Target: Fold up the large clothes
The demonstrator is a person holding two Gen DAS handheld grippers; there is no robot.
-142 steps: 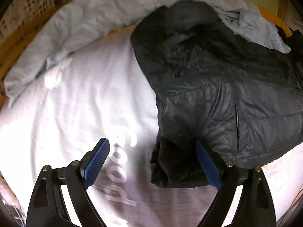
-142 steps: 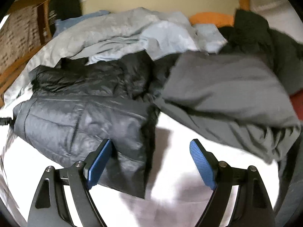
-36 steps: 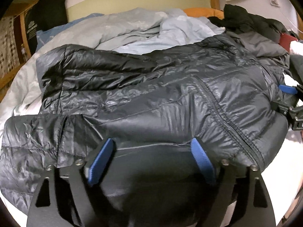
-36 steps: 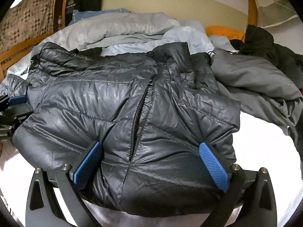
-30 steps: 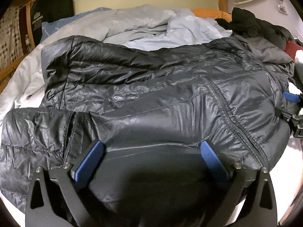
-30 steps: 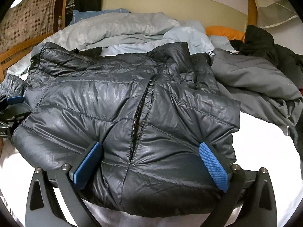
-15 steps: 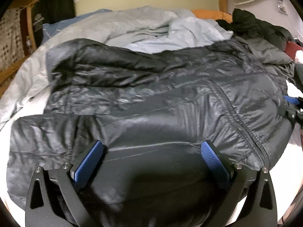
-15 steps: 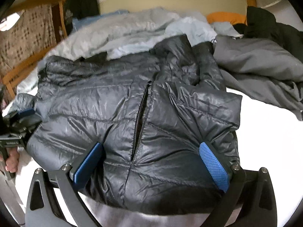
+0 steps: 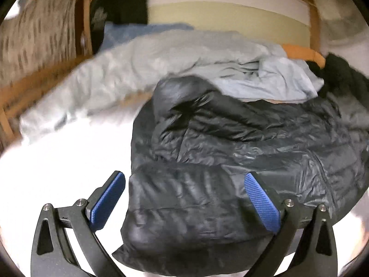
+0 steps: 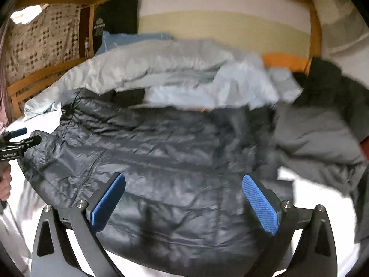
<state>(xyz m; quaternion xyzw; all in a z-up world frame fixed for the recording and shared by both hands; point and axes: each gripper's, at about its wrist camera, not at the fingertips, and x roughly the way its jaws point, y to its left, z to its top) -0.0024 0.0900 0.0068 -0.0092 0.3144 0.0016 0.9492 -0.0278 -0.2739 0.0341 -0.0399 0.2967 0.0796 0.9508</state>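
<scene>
Black puffer jacket (image 9: 242,152) now folded narrower, left tongs (image 9: 184,204) shifted leftward

Bare sheet (image 9: 57,166) left of jacket (image 9: 230,161)

Both wrist cameras sit low and close over the near edge of the bed (image 9: 57,161), facing its far headboard. Both views share the jacket (image 9: 230,152) (image 10: 173,152) and the duvet (image 9: 161,55) (image 10: 161,62).
</scene>
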